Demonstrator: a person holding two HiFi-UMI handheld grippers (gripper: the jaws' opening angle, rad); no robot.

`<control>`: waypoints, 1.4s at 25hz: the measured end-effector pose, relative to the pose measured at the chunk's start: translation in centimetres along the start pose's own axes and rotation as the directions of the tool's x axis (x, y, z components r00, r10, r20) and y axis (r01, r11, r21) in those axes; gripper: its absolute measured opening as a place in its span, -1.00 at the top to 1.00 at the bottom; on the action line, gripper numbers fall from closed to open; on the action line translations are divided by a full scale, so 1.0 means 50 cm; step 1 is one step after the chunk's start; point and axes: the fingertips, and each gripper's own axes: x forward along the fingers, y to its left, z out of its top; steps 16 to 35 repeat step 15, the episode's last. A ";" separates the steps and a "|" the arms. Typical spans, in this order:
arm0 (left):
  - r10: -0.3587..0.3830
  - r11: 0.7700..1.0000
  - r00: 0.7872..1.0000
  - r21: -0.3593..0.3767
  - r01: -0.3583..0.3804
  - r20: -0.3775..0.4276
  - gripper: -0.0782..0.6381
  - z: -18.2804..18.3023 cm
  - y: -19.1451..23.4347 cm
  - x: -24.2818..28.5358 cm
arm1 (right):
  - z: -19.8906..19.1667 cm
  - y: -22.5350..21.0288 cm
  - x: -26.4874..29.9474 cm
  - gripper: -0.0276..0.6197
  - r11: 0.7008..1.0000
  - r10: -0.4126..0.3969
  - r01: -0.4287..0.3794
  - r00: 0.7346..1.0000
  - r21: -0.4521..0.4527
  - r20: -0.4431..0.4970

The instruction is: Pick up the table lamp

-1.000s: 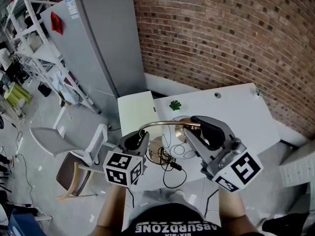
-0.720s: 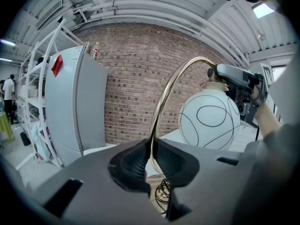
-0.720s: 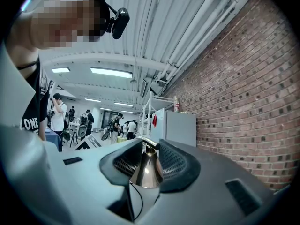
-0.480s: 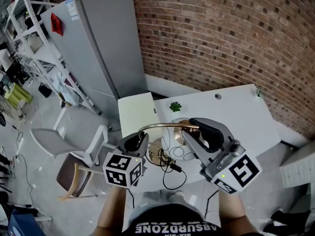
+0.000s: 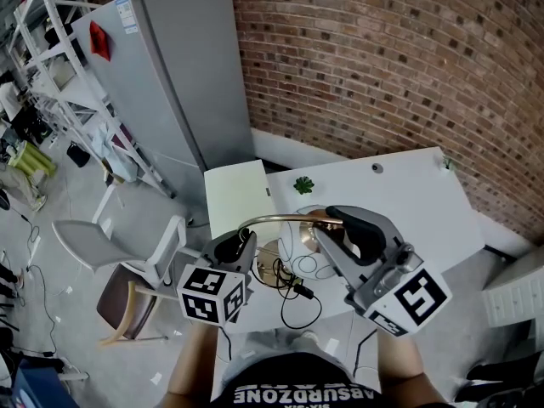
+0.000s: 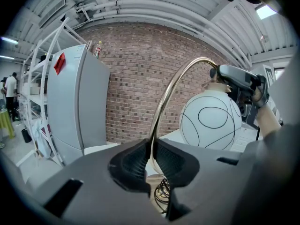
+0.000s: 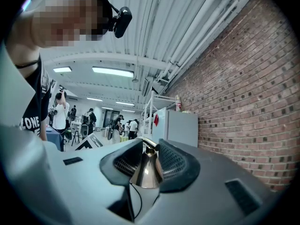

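The table lamp has a curved brass stem (image 5: 276, 217), a white globe shade (image 5: 298, 240) with black lines and a round brass base (image 5: 270, 260). My left gripper (image 5: 241, 243) is shut on the lower stem (image 6: 164, 102), which passes between its pads. My right gripper (image 5: 328, 225) is shut on the brass cone (image 7: 146, 172) at the stem's end, just above the globe (image 6: 211, 118). The lamp's black cable (image 5: 299, 300) trails over the white table (image 5: 399, 185). Whether the base touches the table is unclear.
A brick wall (image 5: 382, 58) runs behind the table. A grey fridge (image 5: 170, 66) and white shelving (image 5: 51, 75) stand at the left, with chairs (image 5: 110, 253) on the floor. A cream board (image 5: 236, 195) and a small green item (image 5: 303, 184) lie on the table.
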 end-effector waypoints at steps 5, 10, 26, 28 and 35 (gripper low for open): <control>0.003 1.000 1.000 -0.002 -0.003 -0.007 0.68 -0.006 0.000 -0.001 | -0.004 0.001 0.001 0.60 1.000 0.003 -0.003 1.000 -0.002 -0.013; 0.007 1.000 1.000 -0.009 -0.007 -0.010 0.68 -0.009 0.000 -0.003 | -0.006 0.002 0.001 0.60 1.000 0.007 -0.007 1.000 0.001 -0.018; 0.008 1.000 1.000 -0.012 -0.008 -0.015 0.68 -0.012 0.003 -0.004 | -0.011 0.001 0.004 0.60 1.000 0.010 -0.010 1.000 0.004 -0.028; 0.008 1.000 1.000 -0.012 -0.008 -0.015 0.68 -0.012 0.003 -0.004 | -0.011 0.001 0.004 0.60 1.000 0.010 -0.010 1.000 0.004 -0.028; 0.008 1.000 1.000 -0.012 -0.008 -0.015 0.68 -0.012 0.003 -0.004 | -0.011 0.001 0.004 0.60 1.000 0.010 -0.010 1.000 0.004 -0.028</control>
